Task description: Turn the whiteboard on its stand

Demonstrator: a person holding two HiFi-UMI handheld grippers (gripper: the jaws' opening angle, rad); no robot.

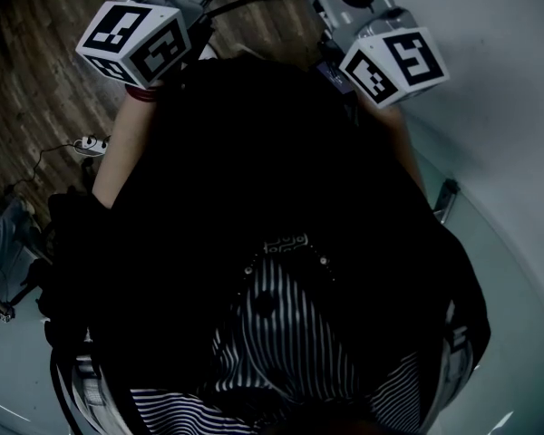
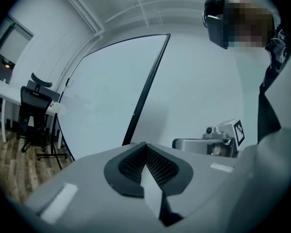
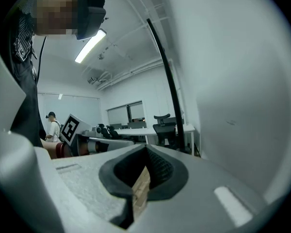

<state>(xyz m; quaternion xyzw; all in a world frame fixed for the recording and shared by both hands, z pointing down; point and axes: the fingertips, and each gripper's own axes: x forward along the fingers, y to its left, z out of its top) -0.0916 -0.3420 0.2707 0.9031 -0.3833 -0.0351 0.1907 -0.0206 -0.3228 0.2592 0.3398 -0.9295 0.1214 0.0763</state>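
Observation:
The whiteboard (image 2: 106, 96) is a large white panel with a thin black frame edge (image 2: 148, 86), standing just ahead of both grippers. In the right gripper view its face (image 3: 233, 81) fills the right side, close by, and its black edge (image 3: 167, 81) runs up the middle. My left gripper (image 2: 145, 145) is shut with nothing between its pads. My right gripper (image 3: 145, 150) is also shut and empty. Neither touches the board. From the head view I see only their marker cubes (image 1: 131, 39) (image 1: 394, 62), held side by side in front of the person's dark top.
A black office chair (image 2: 34, 115) and a white desk stand left of the board on the wood floor (image 1: 45, 107). More desks and chairs (image 3: 165, 127) sit beyond the board's edge. A person (image 3: 52, 125) stands far off. A power strip (image 1: 91, 143) lies on the floor.

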